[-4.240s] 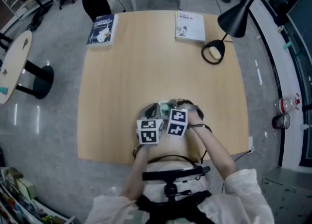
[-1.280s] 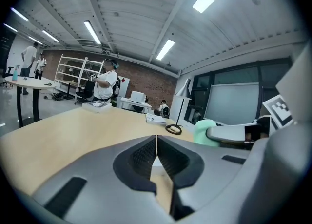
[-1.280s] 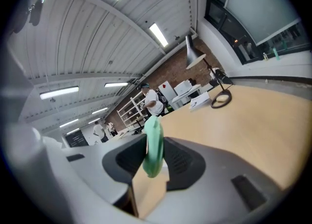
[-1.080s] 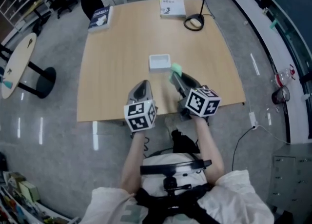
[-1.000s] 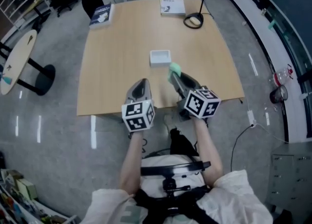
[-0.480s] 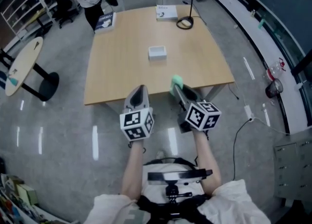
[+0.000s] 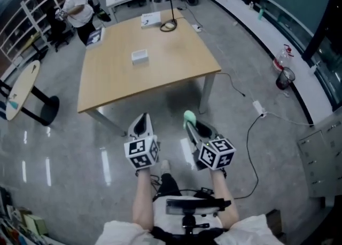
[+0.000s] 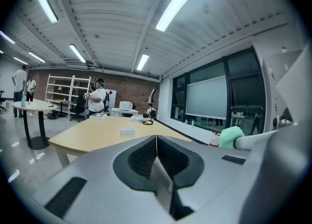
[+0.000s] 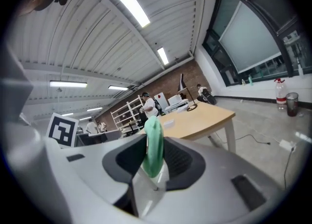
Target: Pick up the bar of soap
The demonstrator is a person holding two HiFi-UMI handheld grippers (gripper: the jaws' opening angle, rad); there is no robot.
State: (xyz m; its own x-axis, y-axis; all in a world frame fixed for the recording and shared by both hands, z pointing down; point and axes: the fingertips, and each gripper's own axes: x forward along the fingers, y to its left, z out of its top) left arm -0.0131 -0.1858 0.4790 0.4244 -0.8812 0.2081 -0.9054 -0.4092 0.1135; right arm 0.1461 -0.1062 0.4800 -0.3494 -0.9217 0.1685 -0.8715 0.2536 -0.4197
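An open lab-like office: brick back wall [image 8: 124, 91], shelves [image 7: 35, 10] at upper left, work tables [image 7: 160, 62], ceiling strip lights [image 8: 178, 1].

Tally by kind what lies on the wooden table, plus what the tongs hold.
Books: 2, a white book and a dark blue book
Black desk lamp: 1
White rectangular box: 1
Green bar of soap in the right tongs: 1
Total: 5

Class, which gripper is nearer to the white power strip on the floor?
Right. The right gripper, holding the green soap, is left of the power strip; the left gripper lies even farther left.
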